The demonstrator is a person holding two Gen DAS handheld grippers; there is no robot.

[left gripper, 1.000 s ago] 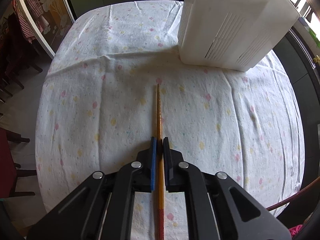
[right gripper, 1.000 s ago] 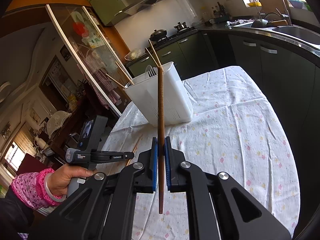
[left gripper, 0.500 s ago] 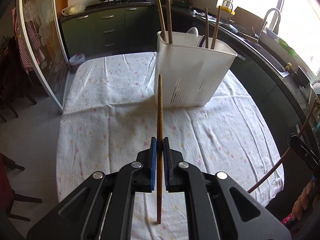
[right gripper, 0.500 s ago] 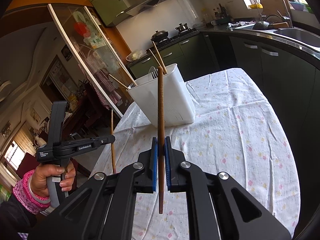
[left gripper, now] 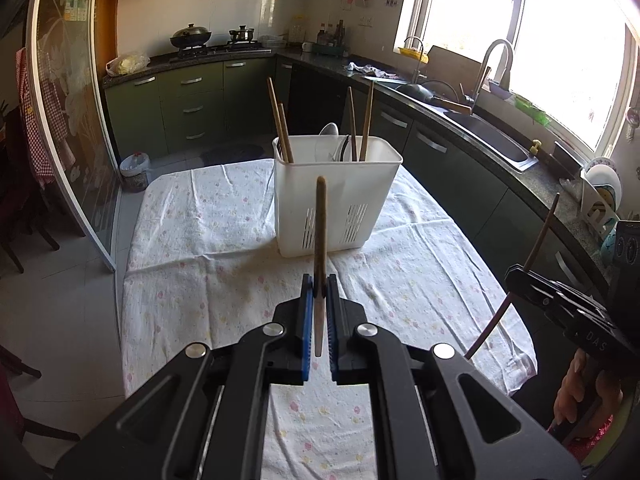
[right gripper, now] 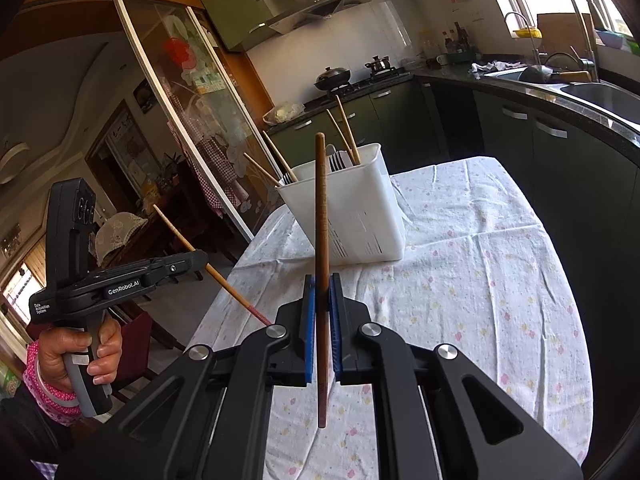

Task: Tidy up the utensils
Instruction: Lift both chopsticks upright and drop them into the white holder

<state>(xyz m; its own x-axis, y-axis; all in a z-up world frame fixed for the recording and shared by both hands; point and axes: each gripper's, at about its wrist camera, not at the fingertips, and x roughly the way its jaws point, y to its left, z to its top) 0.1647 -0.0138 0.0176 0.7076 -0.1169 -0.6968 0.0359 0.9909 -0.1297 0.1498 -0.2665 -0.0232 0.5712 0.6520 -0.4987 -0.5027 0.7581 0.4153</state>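
My left gripper (left gripper: 319,280) is shut on a wooden chopstick (left gripper: 320,232) that stands up between its blue pads, lifted above the table. My right gripper (right gripper: 321,280) is shut on a darker brown chopstick (right gripper: 321,216), also upright. A white slotted utensil holder (left gripper: 336,196) stands on the far half of the table with several chopsticks, a spoon and forks in it. In the right wrist view the same holder (right gripper: 352,208) sits ahead, and the left gripper (right gripper: 196,260) with its light chopstick (right gripper: 200,256) hangs at the left. In the left wrist view the right gripper (left gripper: 516,276) shows at the right edge.
The table (left gripper: 200,248) wears a white cloth with small coloured dots. Dark green kitchen cabinets (left gripper: 188,108), a hob with pots and a sink (left gripper: 492,136) under a bright window ring the room. A glass sliding door (right gripper: 188,128) stands to the left. A hand in a pink sleeve (right gripper: 68,356) grips the left handle.
My left gripper has lifted its chopstick off the cloth and tilted up, so the kitchen and the holder's top came into view. The right gripper kept almost still with its chopstick.
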